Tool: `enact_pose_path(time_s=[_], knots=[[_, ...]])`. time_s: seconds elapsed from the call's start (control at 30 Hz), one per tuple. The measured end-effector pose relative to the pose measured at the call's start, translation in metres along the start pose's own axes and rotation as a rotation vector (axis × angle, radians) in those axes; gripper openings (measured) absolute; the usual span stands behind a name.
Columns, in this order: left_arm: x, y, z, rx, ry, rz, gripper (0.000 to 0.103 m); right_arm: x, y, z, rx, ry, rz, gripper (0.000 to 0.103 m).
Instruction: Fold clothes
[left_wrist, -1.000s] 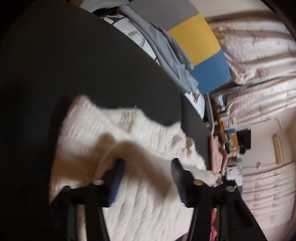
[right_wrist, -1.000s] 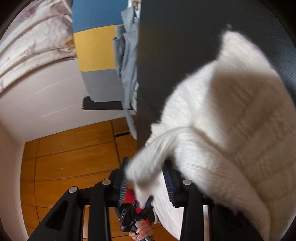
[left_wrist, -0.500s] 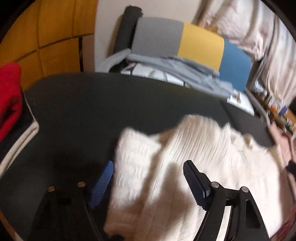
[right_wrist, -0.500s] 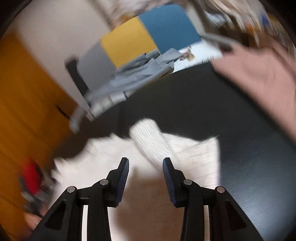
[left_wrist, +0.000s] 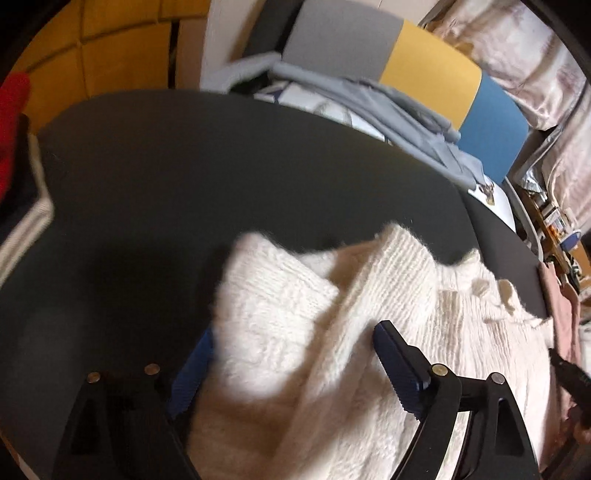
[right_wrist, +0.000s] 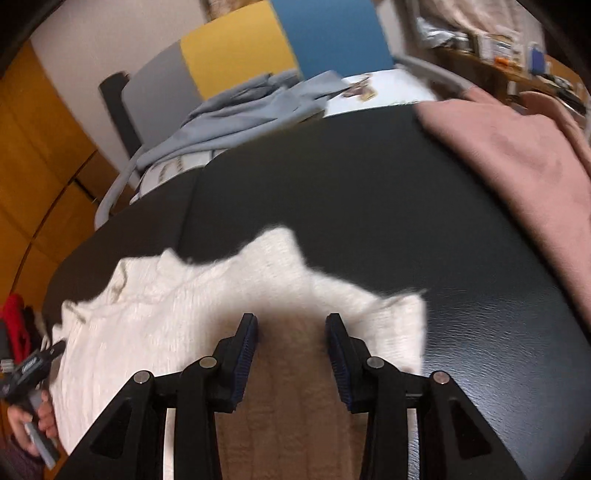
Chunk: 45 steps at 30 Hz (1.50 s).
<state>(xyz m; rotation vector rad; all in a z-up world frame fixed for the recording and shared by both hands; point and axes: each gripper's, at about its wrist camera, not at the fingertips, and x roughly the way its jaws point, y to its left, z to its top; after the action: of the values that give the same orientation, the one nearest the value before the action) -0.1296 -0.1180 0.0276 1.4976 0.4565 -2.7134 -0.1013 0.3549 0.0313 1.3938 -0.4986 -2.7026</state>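
You have just let go of the white knit sweater (left_wrist: 332, 332): one second ago your right gripper (right_wrist: 291, 347) held a bunch of the knit between its jaws and the cloth was in the air, and now the sweater lies on the dark surface (left_wrist: 221, 177), partly folded, with one layer over another on its left part. The jaws of your right gripper now stand apart above the knit and hold nothing. The jaws of your left gripper (left_wrist: 291, 365) are wide open; the cloth lies between and under them, but they do not close on it. I judge that one fold is put down and the next one, or some smoothing, is still to do, because the far edge is uneven and bumpy. No basket or box shows in these views, so nothing is inside a container. A pink garment (right_wrist: 517, 147) lies on the right end of the surface, well apart from the sweater, and grey-blue clothes (right_wrist: 240, 110) are piled on the chair (left_wrist: 424, 62) behind.
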Motion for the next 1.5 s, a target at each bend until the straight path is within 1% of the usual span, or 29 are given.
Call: enact_pose_path(time_s=[0.03, 0.07, 0.1, 0.13, 0.17, 0.2, 0.27, 0.37, 0.4, 0.47, 0.5, 0.57, 0.6, 0.67, 0.7, 0.73, 0.8, 0.83, 0.87, 0.93, 0.97, 1.07, 1.2, 1.3, 1.33, 1.37, 1.43, 1.47, 1.5], knots=[[0.003, -0.003, 0.002, 0.000, 0.012, -0.003, 0.081, -0.002, 0.001, -0.001, -0.026, -0.015, 0.014, 0.030], [0.002, -0.006, 0.002, 0.013, 0.006, -0.006, 0.072, -0.005, 0.002, -0.003, -0.047, -0.024, 0.015, 0.018], [0.000, -0.008, 0.002, 0.036, -0.002, -0.006, 0.046, -0.007, 0.005, -0.003, -0.060, -0.028, 0.002, 0.011], [-0.003, -0.011, 0.001, 0.060, -0.006, -0.006, 0.036, -0.009, 0.007, -0.003, -0.072, -0.031, -0.011, 0.010], [-0.007, -0.013, 0.000, 0.082, -0.016, -0.009, 0.033, -0.010, 0.010, -0.004, -0.085, -0.035, -0.024, 0.010], [-0.013, -0.014, -0.001, 0.101, -0.029, -0.014, 0.028, -0.012, 0.012, -0.004, -0.097, -0.038, -0.037, 0.008], [-0.016, -0.011, -0.001, 0.106, -0.035, -0.016, 0.025, -0.023, 0.014, -0.003, -0.086, -0.070, -0.048, 0.007], [-0.017, -0.007, -0.002, 0.103, -0.038, -0.016, 0.023, -0.047, 0.013, 0.000, -0.033, -0.163, -0.037, 0.007], [-0.017, -0.006, -0.003, 0.102, -0.039, -0.016, 0.022, -0.051, 0.011, 0.000, -0.020, -0.181, -0.040, 0.007], [-0.017, -0.003, -0.003, 0.100, -0.040, -0.016, 0.022, -0.052, 0.009, 0.000, -0.006, -0.204, -0.061, 0.007], [-0.018, -0.001, -0.004, 0.099, -0.041, -0.016, 0.022, -0.047, 0.008, 0.000, -0.005, -0.195, -0.074, 0.007], [-0.018, 0.002, -0.004, 0.097, -0.043, -0.016, 0.022, -0.027, 0.005, -0.005, -0.003, -0.150, -0.103, 0.007], [-0.016, 0.002, -0.006, 0.099, -0.051, -0.008, 0.024, -0.016, 0.002, -0.008, -0.004, -0.129, -0.122, 0.007], [-0.010, 0.003, -0.010, 0.106, -0.075, 0.017, 0.036, 0.001, -0.006, -0.016, 0.008, -0.108, -0.142, 0.007], [-0.007, 0.003, -0.013, 0.110, -0.087, 0.029, 0.042, 0.001, -0.008, -0.017, 0.024, -0.119, -0.130, 0.009], [-0.007, 0.005, -0.013, 0.098, -0.088, 0.035, 0.052, 0.000, -0.010, -0.017, 0.034, -0.123, -0.124, 0.010], [-0.009, 0.013, -0.011, 0.057, -0.080, 0.040, 0.064, -0.001, -0.013, -0.017, 0.050, -0.131, -0.110, 0.014], [-0.010, 0.019, -0.008, 0.030, -0.077, 0.030, 0.064, -0.001, -0.014, -0.017, 0.053, -0.136, -0.098, 0.015], [-0.018, 0.029, -0.008, -0.022, -0.095, 0.024, 0.064, -0.002, -0.016, -0.017, 0.062, -0.139, -0.083, 0.015], [-0.037, 0.052, -0.010, -0.151, -0.153, 0.019, 0.064, -0.001, -0.022, -0.018, 0.083, -0.145, -0.054, 0.016], [-0.043, 0.054, -0.012, -0.155, -0.165, 0.022, 0.064, -0.001, -0.025, -0.019, 0.095, -0.150, -0.037, 0.017], [-0.052, 0.045, -0.020, -0.067, -0.175, 0.036, 0.063, -0.001, -0.030, -0.022, 0.123, -0.161, -0.007, 0.017], [-0.065, 0.034, -0.030, 0.051, -0.187, 0.055, 0.062, -0.002, -0.028, -0.024, 0.122, -0.170, -0.013, 0.017], [-0.052, 0.002, -0.031, 0.208, -0.167, 0.061, 0.064, -0.002, -0.026, -0.025, 0.115, -0.175, -0.024, 0.017], [-0.044, -0.008, -0.029, 0.250, -0.158, 0.075, 0.064, -0.002, -0.026, -0.025, 0.115, -0.177, -0.025, 0.017], [-0.033, -0.016, -0.025, 0.277, -0.140, 0.110, 0.064, -0.002, -0.026, -0.025, 0.114, -0.178, -0.026, 0.017], [-0.014, -0.021, -0.017, 0.276, -0.115, 0.166, 0.064, -0.002, -0.026, -0.024, 0.111, -0.180, -0.030, 0.017], [-0.007, -0.021, -0.014, 0.258, -0.106, 0.185, 0.065, -0.001, -0.026, -0.024, 0.107, -0.181, -0.034, 0.017], [-0.003, -0.019, -0.013, 0.238, -0.100, 0.190, 0.069, -0.001, -0.026, -0.024, 0.102, -0.183, -0.040, 0.017]])
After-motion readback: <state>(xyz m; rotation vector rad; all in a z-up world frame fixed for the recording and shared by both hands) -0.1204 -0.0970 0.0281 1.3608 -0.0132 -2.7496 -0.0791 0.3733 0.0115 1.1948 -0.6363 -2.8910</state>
